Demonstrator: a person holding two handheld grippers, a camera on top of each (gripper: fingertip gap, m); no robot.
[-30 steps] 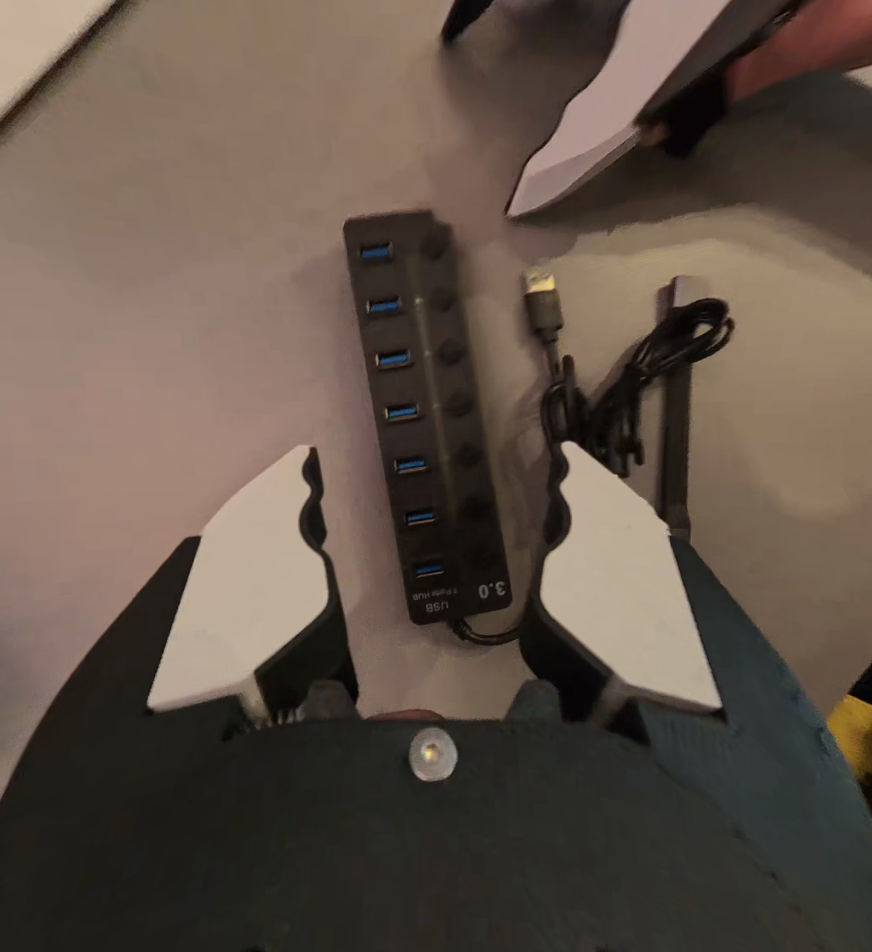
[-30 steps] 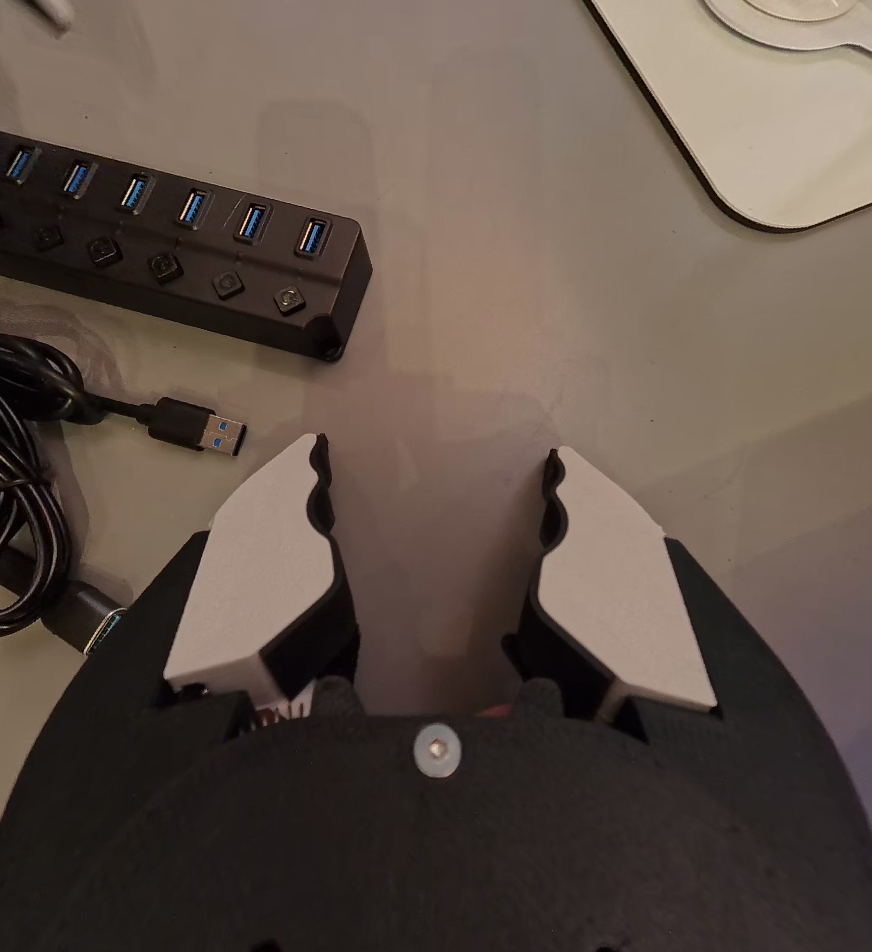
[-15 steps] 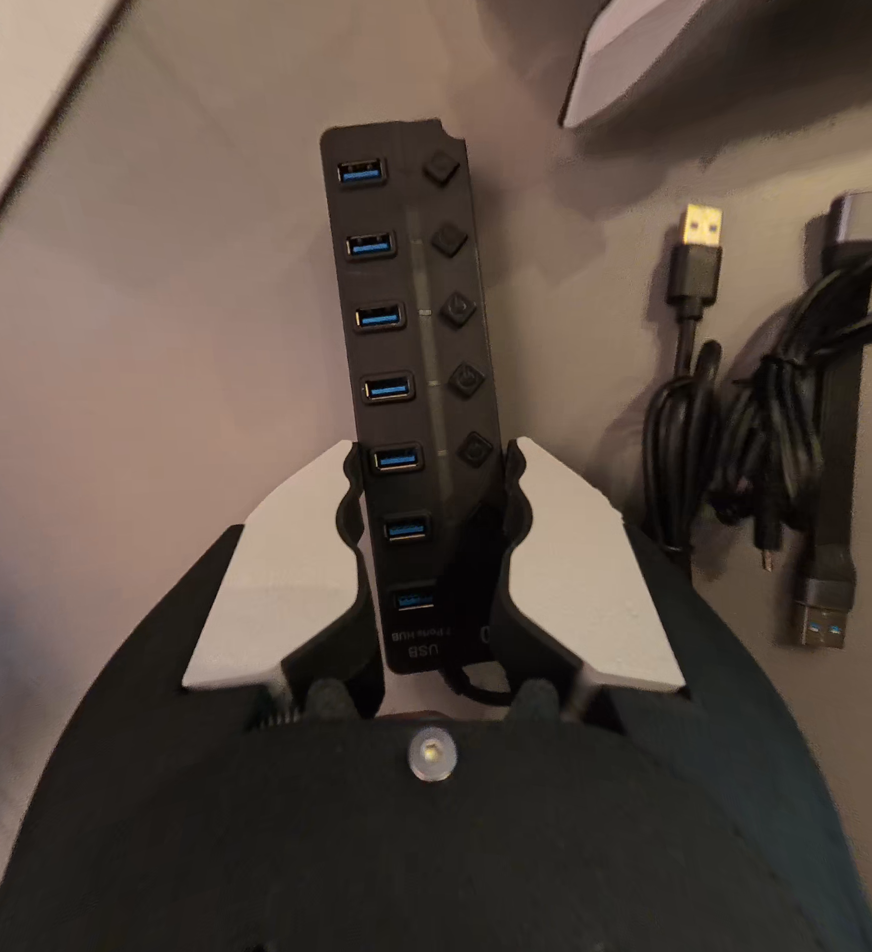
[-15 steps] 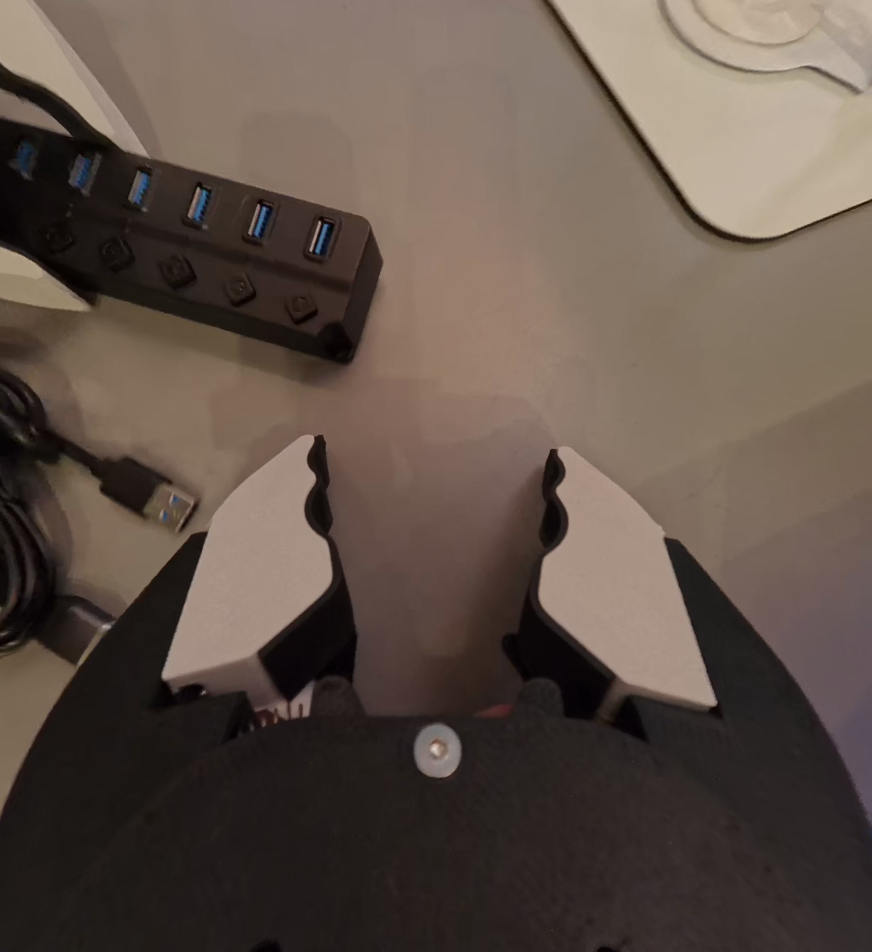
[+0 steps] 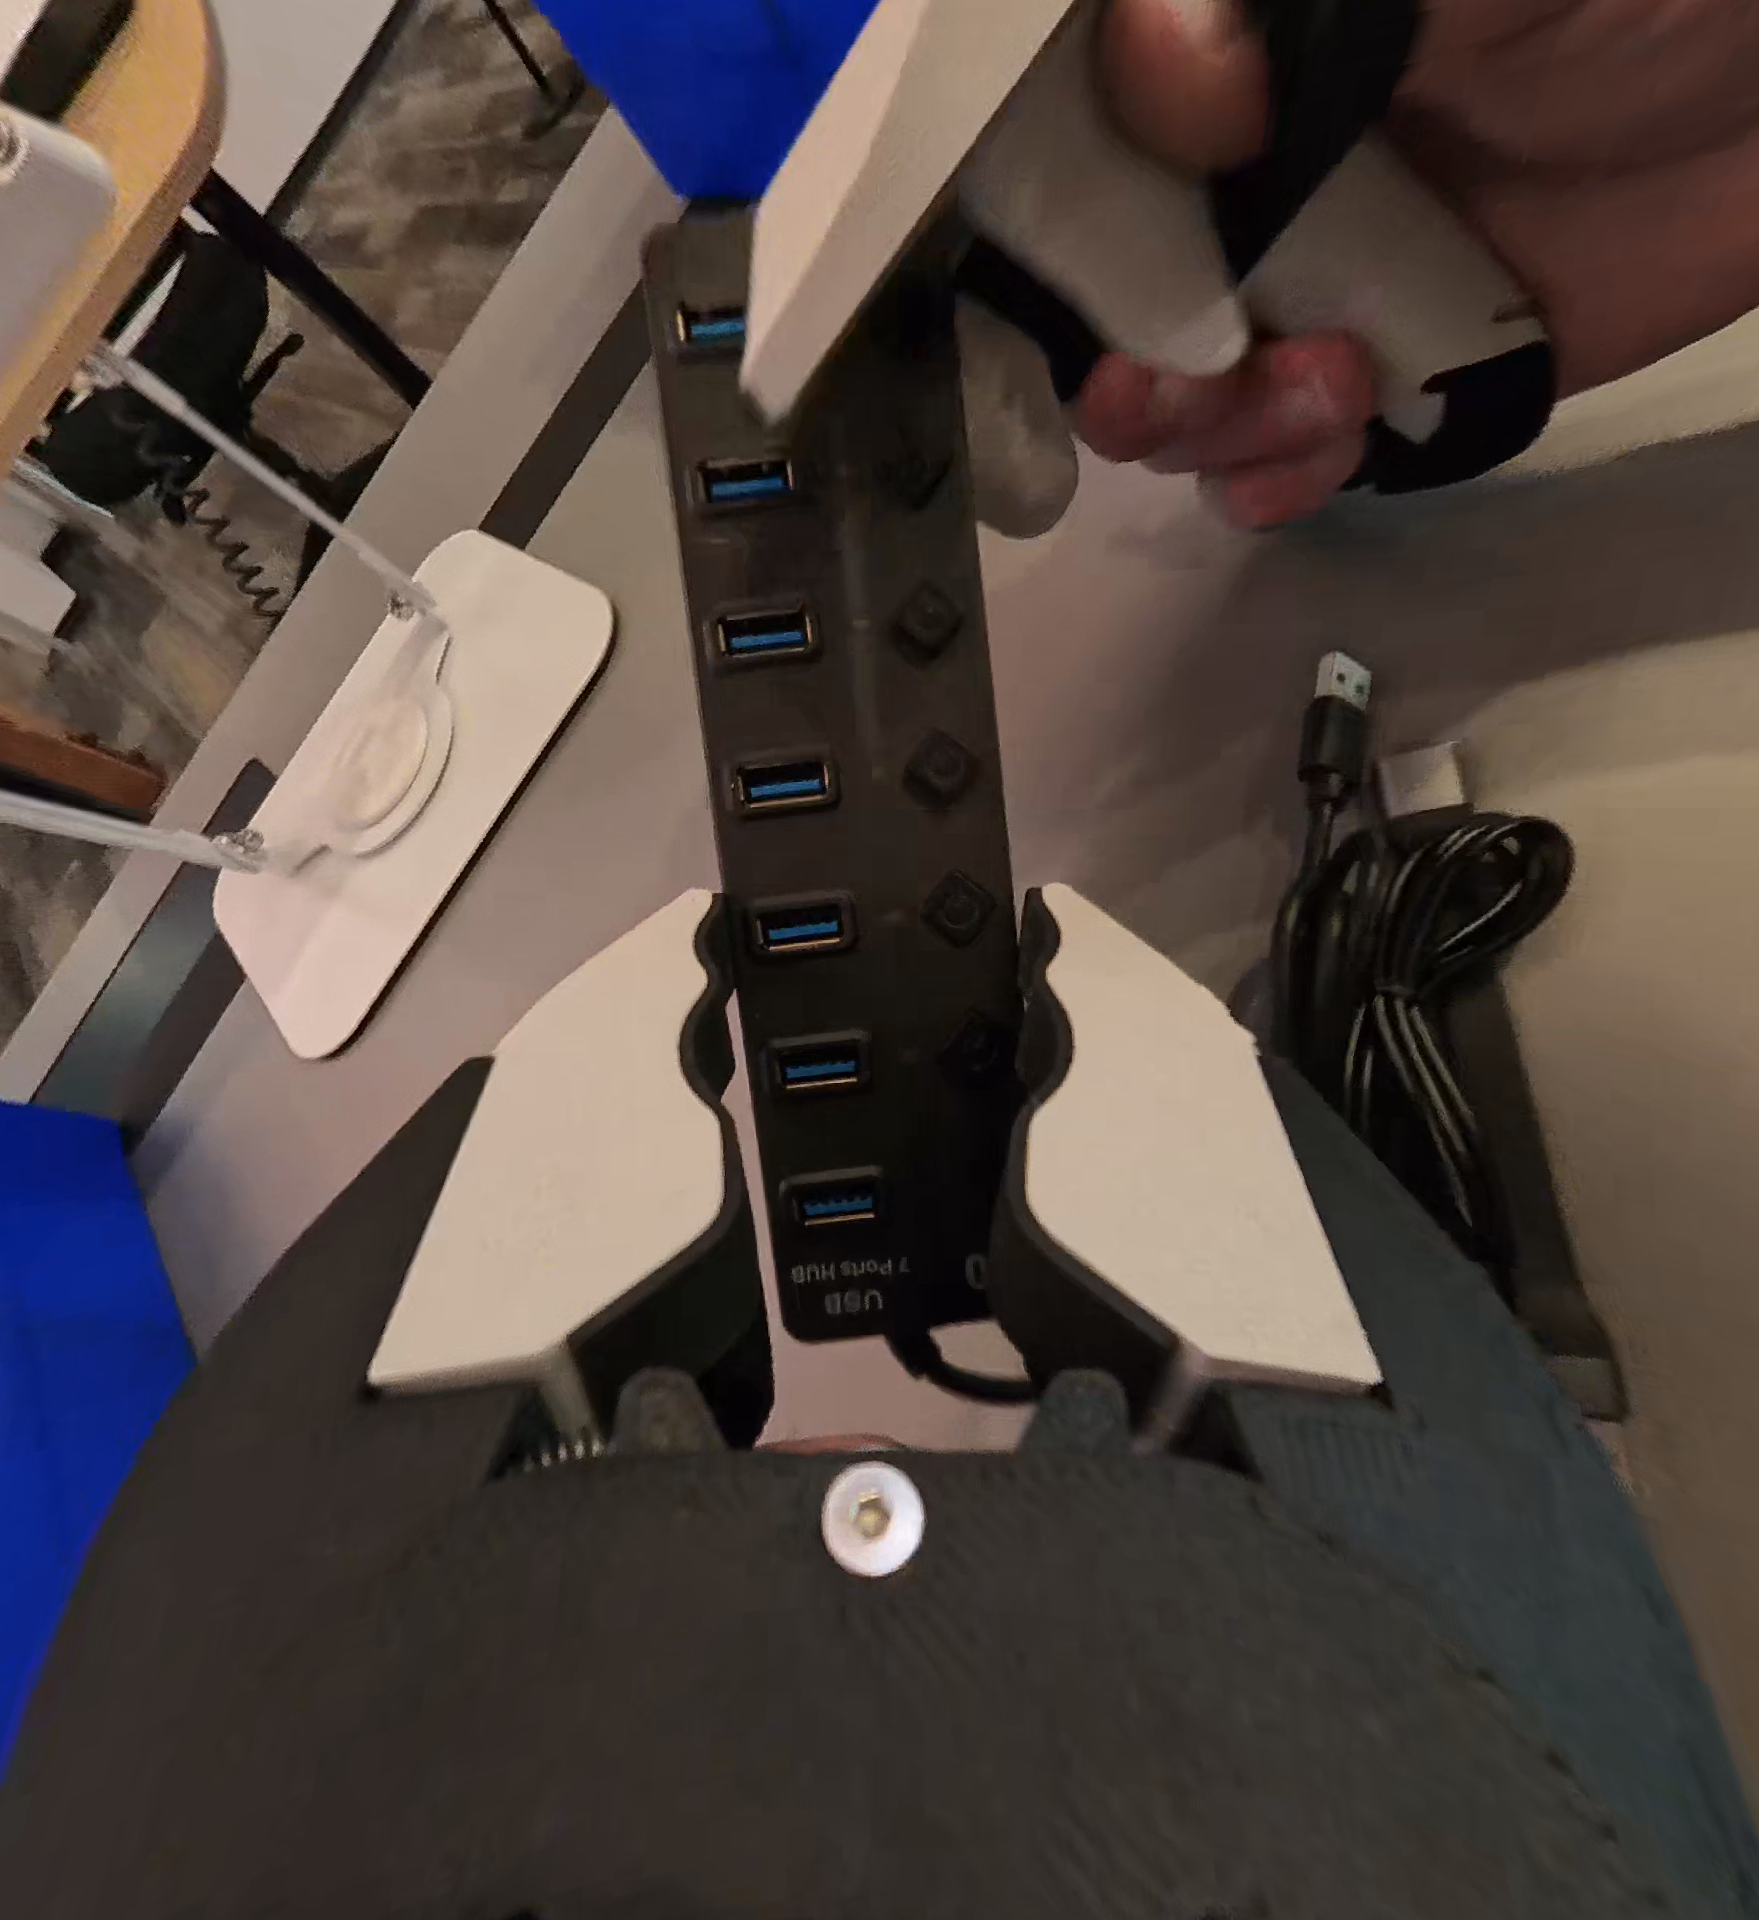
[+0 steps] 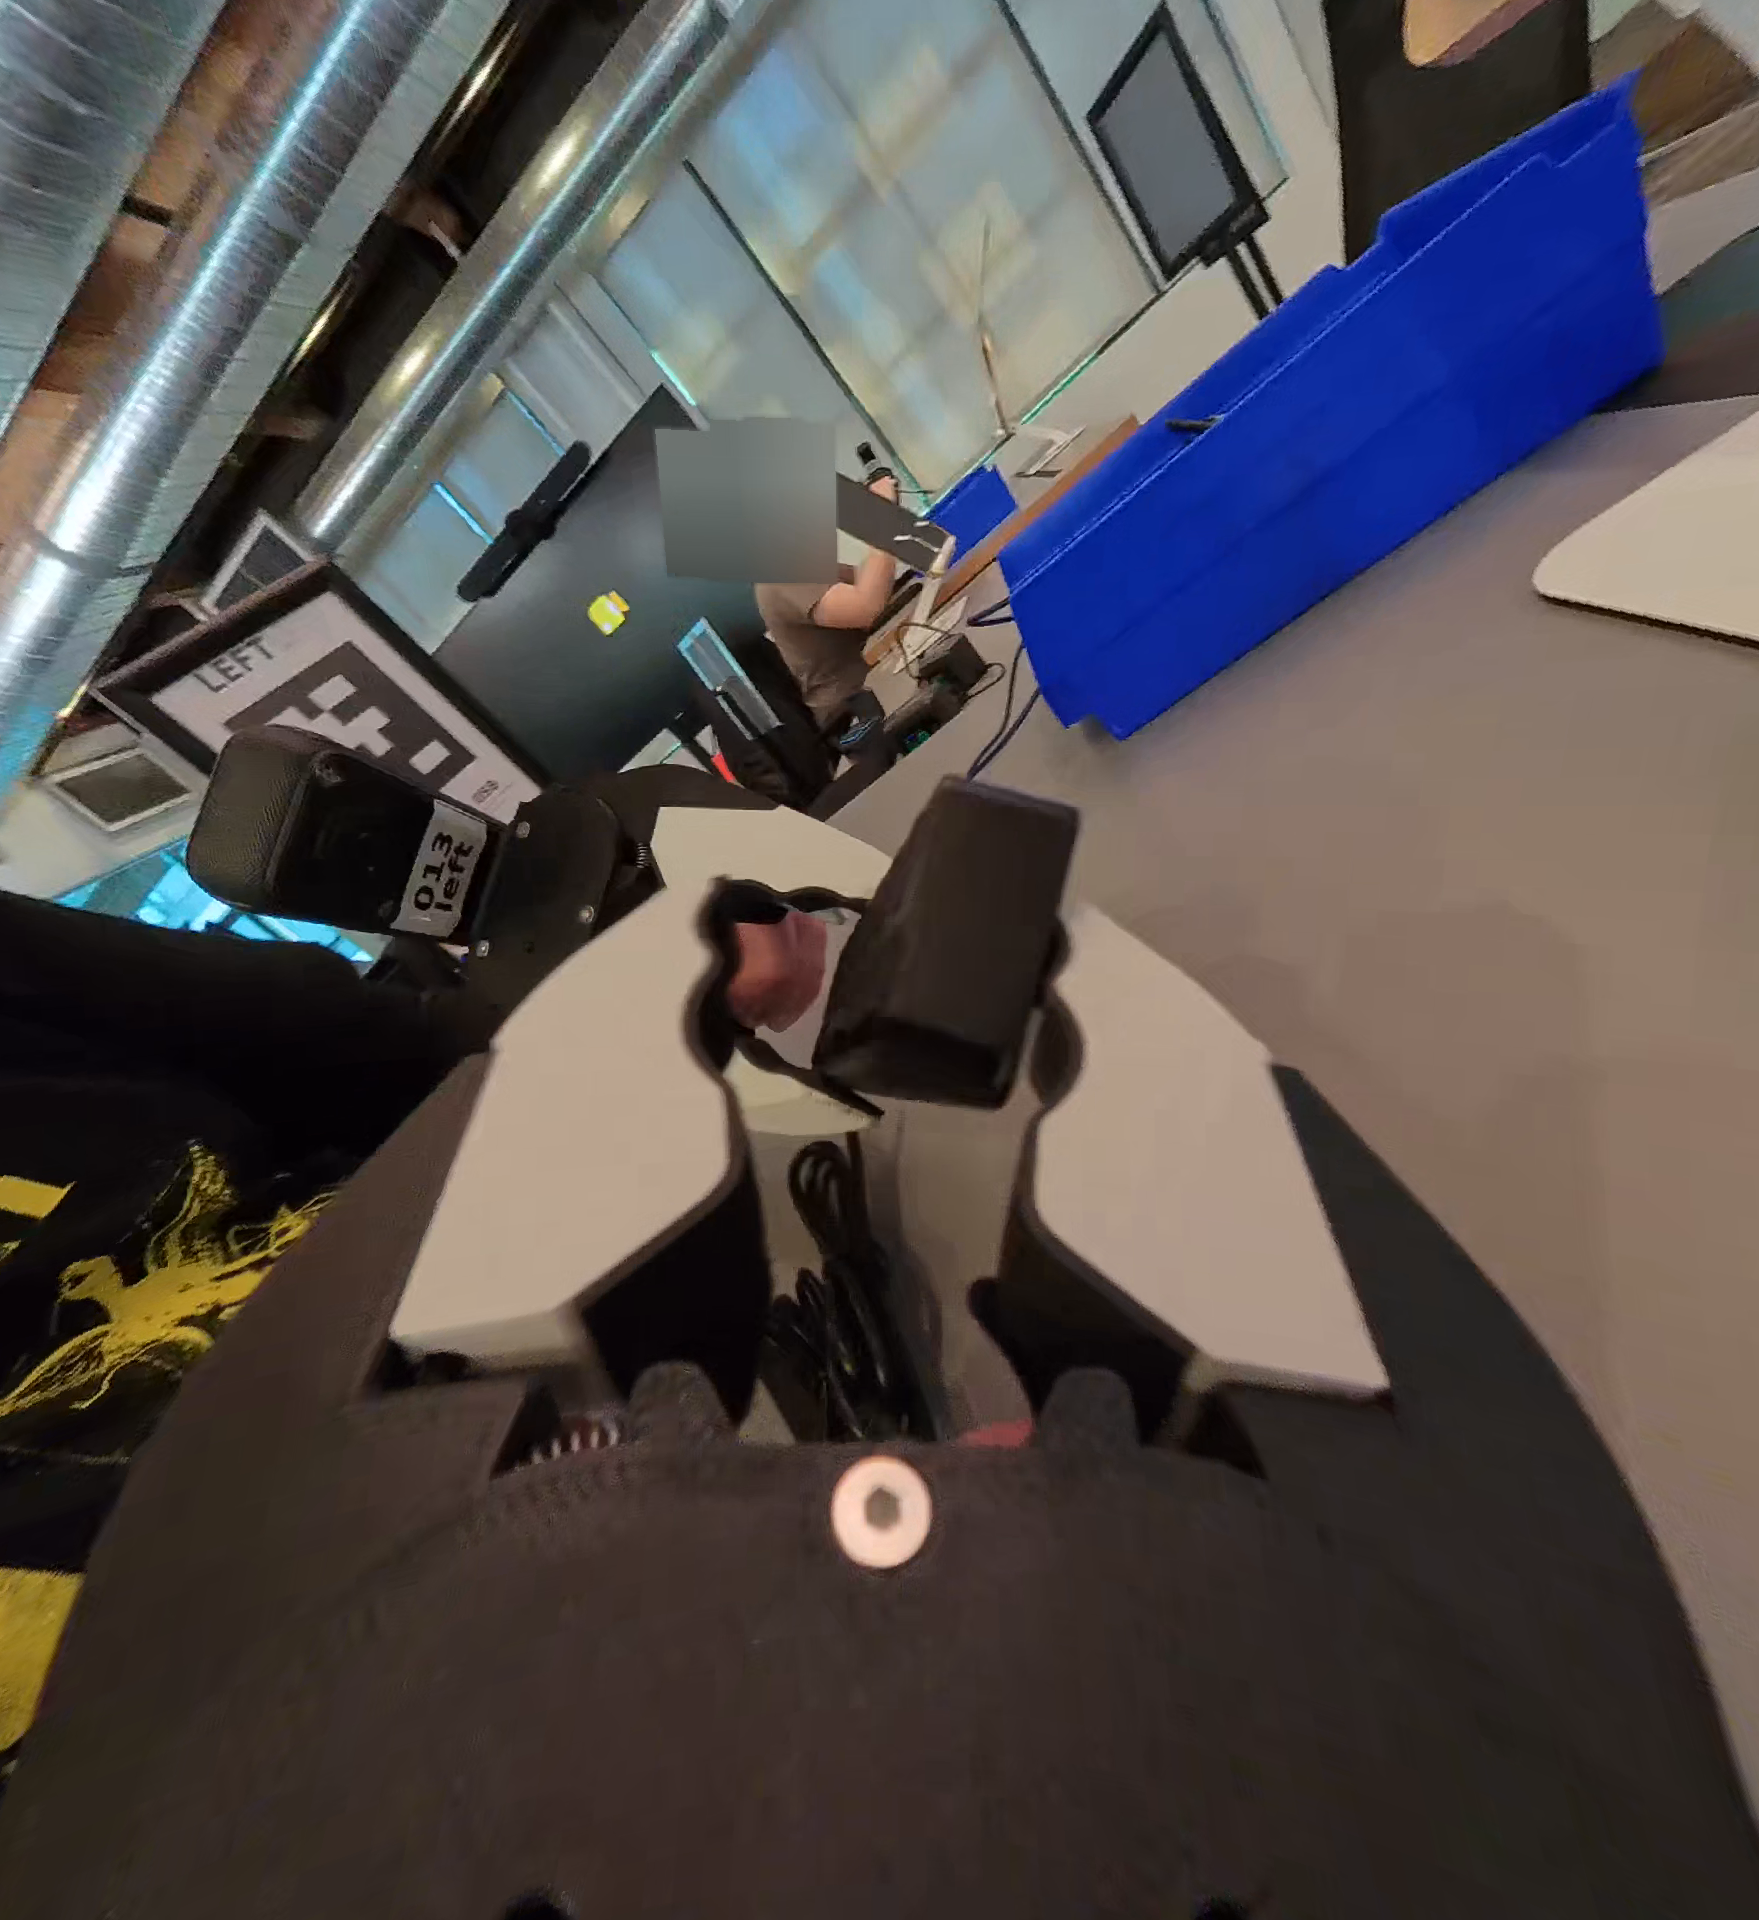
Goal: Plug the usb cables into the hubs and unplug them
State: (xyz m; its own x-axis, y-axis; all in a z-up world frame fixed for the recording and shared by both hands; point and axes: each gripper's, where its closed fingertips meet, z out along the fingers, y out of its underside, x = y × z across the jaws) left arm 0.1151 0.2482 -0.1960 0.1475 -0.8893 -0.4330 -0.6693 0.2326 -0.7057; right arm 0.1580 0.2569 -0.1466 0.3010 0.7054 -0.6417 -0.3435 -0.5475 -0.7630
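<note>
A black USB hub [image 5: 854, 727] with several blue ports is lifted off the grey table [image 5: 1218, 582]. My left gripper [image 5: 870, 925] is shut on its cable end, with both pads against its long sides. My right gripper [image 5: 896, 436], held in a hand, comes in from the upper right and closes around the hub's far end. In the right wrist view the hub [image 6: 958, 935] sits end-on between my right gripper's fingers [image 6: 880, 925], against the right pad. A black cable bundle [image 5: 1415, 956] with a loose USB plug [image 5: 1342, 686] lies on the table to the right.
A white pad with a clear stand [image 5: 418, 790] lies left of the hub near the table edge. A blue bin [image 6: 1322, 468] stands farther along the table and another [image 5: 23, 1351] at the near left. A flat cable's grey plug [image 5: 1426, 774] lies beside the bundle. About 7 centimeters separates my left fingertips from my right.
My left gripper closed on the hub and raised it off the table. My right gripper swung from the bare table to the hub's far end, and its jaws narrowed around it.
</note>
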